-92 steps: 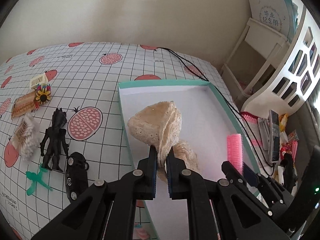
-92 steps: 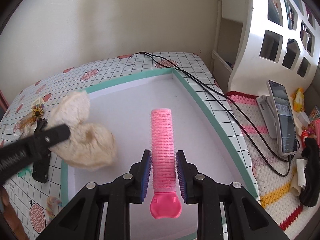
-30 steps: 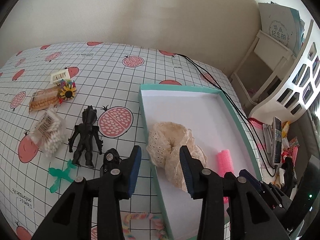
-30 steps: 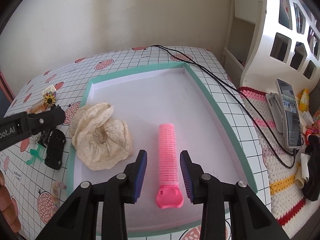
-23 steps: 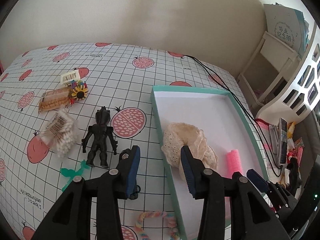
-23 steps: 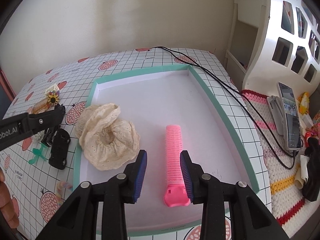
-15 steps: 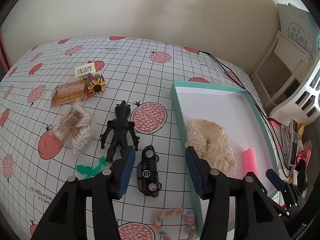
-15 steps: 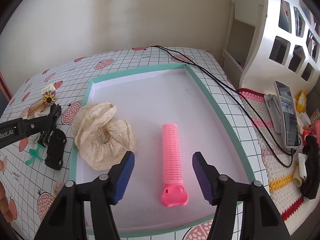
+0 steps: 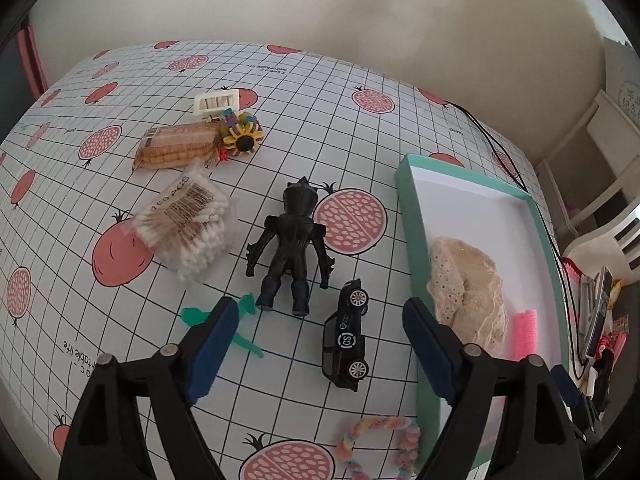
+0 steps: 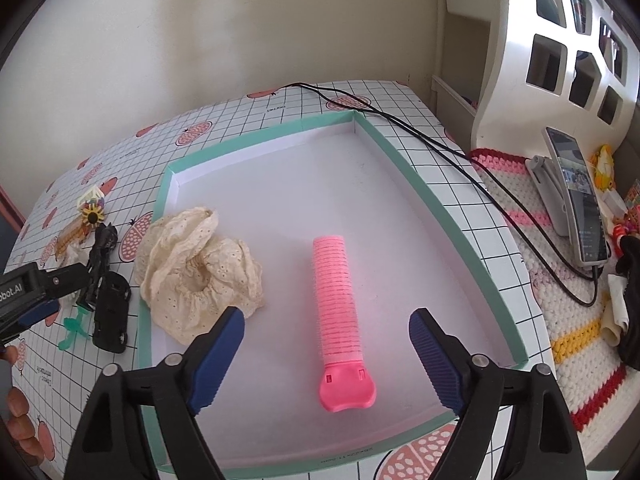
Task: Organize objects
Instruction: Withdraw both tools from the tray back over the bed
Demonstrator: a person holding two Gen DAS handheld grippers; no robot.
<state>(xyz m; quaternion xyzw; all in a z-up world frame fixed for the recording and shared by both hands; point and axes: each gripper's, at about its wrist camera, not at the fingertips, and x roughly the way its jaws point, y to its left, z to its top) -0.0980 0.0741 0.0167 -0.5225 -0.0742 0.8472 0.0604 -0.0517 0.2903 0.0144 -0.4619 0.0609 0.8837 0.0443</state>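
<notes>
- Centrally, the teal-rimmed white box (image 10: 460,216) holds two things, apart from one another: a cream lace scrunchie (image 10: 200,272) against its left wall and a pink hair roller (image 10: 338,312) lying lengthwise on the floor, clip end nearest the camera.
- The right gripper (image 10: 326,334) hangs above the near end of the roller, blue pads spread wide, gripping nothing.
- The left gripper (image 9: 320,330) is likewise spread and empty, above the pomegranate-print tablecloth (image 9: 320,120) left of the box.
- Between its pads: a black toy car (image 9: 348,340); just beyond, a black figurine (image 9: 294,244) lying flat; a green plastic piece (image 9: 224,320) by the left pad.
- Farther out: a bag of cotton swabs (image 9: 186,228); a biscuit packet (image 9: 176,150); a sunflower ornament (image 9: 242,134); a small white item (image 9: 216,102).
- Near edge: a pastel twisted hair tie (image 9: 380,444).
- Right of the table: a black cable (image 10: 460,160); a phone on a stand (image 10: 576,196); a white shelf (image 10: 552,48).
</notes>
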